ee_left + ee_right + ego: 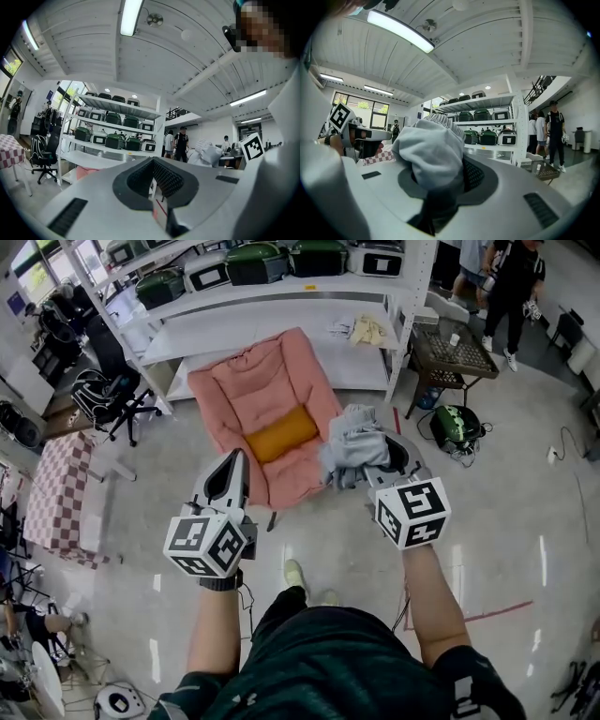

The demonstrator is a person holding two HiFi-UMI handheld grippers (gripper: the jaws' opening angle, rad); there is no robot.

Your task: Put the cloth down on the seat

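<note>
Beside pink seat [253, 390], R claw [445, 180] grips cloth [352, 442].

The grey cloth [431, 154] covers the right gripper [373, 468] at centre frame; its pads cannot be inspected. The pink seat [272, 395] has its lower right corner hidden behind that bundle. The shelf rack [281, 298] is cut by the top edge, the checked table [56, 498] by the left.
</note>
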